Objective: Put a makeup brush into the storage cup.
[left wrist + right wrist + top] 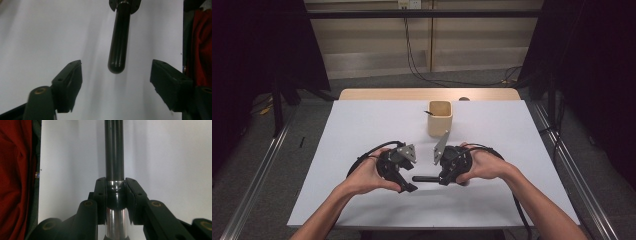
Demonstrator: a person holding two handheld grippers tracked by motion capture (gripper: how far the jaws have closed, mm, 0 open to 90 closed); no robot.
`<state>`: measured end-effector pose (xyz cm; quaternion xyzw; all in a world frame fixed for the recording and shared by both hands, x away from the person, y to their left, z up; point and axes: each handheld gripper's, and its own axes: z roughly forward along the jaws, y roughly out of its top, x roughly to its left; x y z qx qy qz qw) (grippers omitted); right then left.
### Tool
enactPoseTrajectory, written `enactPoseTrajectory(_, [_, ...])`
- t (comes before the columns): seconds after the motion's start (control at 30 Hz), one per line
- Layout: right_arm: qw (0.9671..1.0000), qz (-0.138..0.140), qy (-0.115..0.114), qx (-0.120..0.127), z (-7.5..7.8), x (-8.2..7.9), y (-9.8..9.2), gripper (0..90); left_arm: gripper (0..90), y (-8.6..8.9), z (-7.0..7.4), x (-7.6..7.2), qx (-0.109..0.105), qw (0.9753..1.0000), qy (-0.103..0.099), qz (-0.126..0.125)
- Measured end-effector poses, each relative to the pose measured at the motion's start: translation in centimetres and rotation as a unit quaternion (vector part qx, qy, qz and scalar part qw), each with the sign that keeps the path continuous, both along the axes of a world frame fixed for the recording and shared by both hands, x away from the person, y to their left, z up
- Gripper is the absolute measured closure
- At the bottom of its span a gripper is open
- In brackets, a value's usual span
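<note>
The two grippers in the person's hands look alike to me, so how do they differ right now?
The right gripper is shut on the black rod, while the left gripper is open. The right gripper touches the rod near its shiny metal band; the left gripper's jaws stand apart either side of the rod's rounded tip without touching it. Both are black, hand-held, and face each other low over the white table.

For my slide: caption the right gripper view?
Right hand-held gripper shut on a black rod above the white table.

Black rod-like tool (426, 178), horizontal, low over white table (362, 130).
</note>
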<state>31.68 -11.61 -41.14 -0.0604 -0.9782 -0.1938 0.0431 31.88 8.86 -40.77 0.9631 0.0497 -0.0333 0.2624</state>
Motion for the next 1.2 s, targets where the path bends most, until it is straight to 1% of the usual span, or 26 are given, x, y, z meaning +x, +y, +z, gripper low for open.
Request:
enactPoseTrajectory(0.03, [1.0,-0.001,-0.001,0.0,0.0,0.0,0.0,73.0,28.9,-0.1,0.0,0.0,0.0,1.0,0.0,0.003])
enactPoseTrajectory(0.07, [1.0,0.001,-0.001,0.003,0.0,0.0,0.0,73.0,31.3,-0.1,0.0,0.1,-0.002,1.0,-0.004,0.0])
enactPoseTrajectory(0.1, [1.0,0.001,-0.002,0.005,0.0,0.0,0.0,73.0,34.5,-0.2,0.0,0.1,-0.004,1.0,0.0,0.0])
enactPoseTrajectory(0.13, [1.0,0.003,-0.003,0.007,0.0,0.0,0.1,73.0,36.1,-0.3,0.0,0.1,0.004,1.0,0.006,0.001])
enactPoseTrajectory(0.17, [1.0,0.003,-0.004,0.006,0.0,0.0,0.2,73.0,39.4,-0.4,0.0,0.1,0.005,1.0,0.0,0.0])
enactPoseTrajectory(0.2, [1.0,0.002,-0.003,0.006,0.0,0.0,0.2,73.0,40.8,-0.4,-0.1,0.1,0.006,1.0,0.0,0.0])
enactPoseTrajectory(0.23, [1.0,0.002,-0.003,0.006,0.0,-0.1,0.3,72.9,44.9,-0.5,-0.2,0.1,0.006,1.0,0.001,-0.001])
enactPoseTrajectory(0.27, [1.0,0.003,-0.002,0.007,0.0,-0.1,0.3,73.0,46.6,-0.5,-0.2,0.2,0.01,0.9999,0.0,0.002])
enactPoseTrajectory(0.33, [0.9999,0.005,-0.003,0.009,0.0,-0.1,0.3,73.0,46.6,-0.6,-0.3,0.2,0.01,0.9999,0.001,0.004])
enactPoseTrajectory(0.37, [0.9999,0.006,-0.004,0.01,0.0,0.0,0.3,73.0,47.7,-0.6,-0.3,0.2,0.009,0.9999,0.005,0.002])
enactPoseTrajectory(0.4, [0.9999,0.005,-0.003,0.01,0.0,0.0,0.3,73.0,49.9,-0.7,-0.4,0.1,0.007,1.0,0.001,0.003])
enactPoseTrajectory(0.43, [0.9999,0.003,-0.004,0.011,0.0,0.0,0.3,73.0,51.9,-0.8,-0.4,0.2,0.007,1.0,-0.001,-0.001])
enactPoseTrajectory(0.5, [0.9999,0.003,-0.002,0.011,0.0,0.0,0.3,72.9,54.0,-0.9,-0.4,0.2,0.003,1.0,0.0,-0.001])
enactPoseTrajectory(0.53, [0.9999,0.002,-0.003,0.01,0.0,0.0,0.3,73.0,54.1,-1.0,-0.4,0.2,0.002,1.0,0.0,-0.006])
enactPoseTrajectory(0.6, [0.9999,0.005,-0.005,0.011,0.0,0.0,0.3,73.0,56.6,-1.1,-0.4,0.1,-0.003,1.0,0.006,0.001])
enactPoseTrajectory(0.63, [0.9999,0.004,-0.004,0.011,0.0,0.0,0.3,73.0,57.9,-1.2,-0.4,0.1,-0.002,1.0,0.004,-0.001])
enactPoseTrajectory(0.7, [0.9999,0.006,-0.005,0.013,0.0,0.0,0.3,72.9,60.0,-1.3,-0.4,0.1,-0.004,0.9999,0.005,-0.008])
enactPoseTrajectory(0.77, [0.9999,0.007,-0.005,0.011,0.0,0.0,0.4,73.0,62.4,-1.4,-0.5,0.0,-0.009,0.9999,0.008,-0.007])
enactPoseTrajectory(0.8, [0.9999,0.006,-0.004,0.013,0.0,-0.1,0.5,73.0,63.6,-1.5,-0.5,0.0,-0.006,0.9999,0.006,-0.007])
enactPoseTrajectory(0.83, [0.9999,0.007,-0.004,0.013,0.0,-0.1,0.5,73.0,64.9,-1.5,-0.5,0.1,-0.007,0.9999,0.01,-0.01])
enactPoseTrajectory(0.93, [0.9998,0.007,-0.007,0.015,-0.1,-0.1,0.5,73.0,69.0,-1.5,-0.6,0.1,-0.006,0.9998,0.012,-0.011])
enactPoseTrajectory(0.97, [0.9998,0.008,-0.007,0.015,-0.1,-0.1,0.5,73.0,70.6,-1.5,-0.6,0.1,-0.005,0.9998,0.011,-0.016])
enactPoseTrajectory(1.07, [0.9998,0.009,-0.008,0.015,-0.1,-0.1,0.4,73.0,72.1,-1.6,-0.7,0.0,-0.007,0.9998,0.015,-0.014])
enactPoseTrajectory(1.1, [0.9998,0.01,-0.008,0.015,-0.1,-0.1,0.4,72.9,72.2,-1.7,-0.8,0.0,-0.006,0.9998,0.011,-0.015])
enactPoseTrajectory(1.13, [0.9998,0.012,-0.01,0.014,-0.1,0.0,0.4,72.9,72.8,-1.7,-0.8,0.0,-0.003,0.9997,0.016,-0.018])
enactPoseTrajectory(1.2, [0.9998,0.011,-0.012,0.011,-0.1,-0.1,0.4,72.9,73.4,-1.8,-0.9,0.0,-0.001,0.9997,0.012,-0.023])
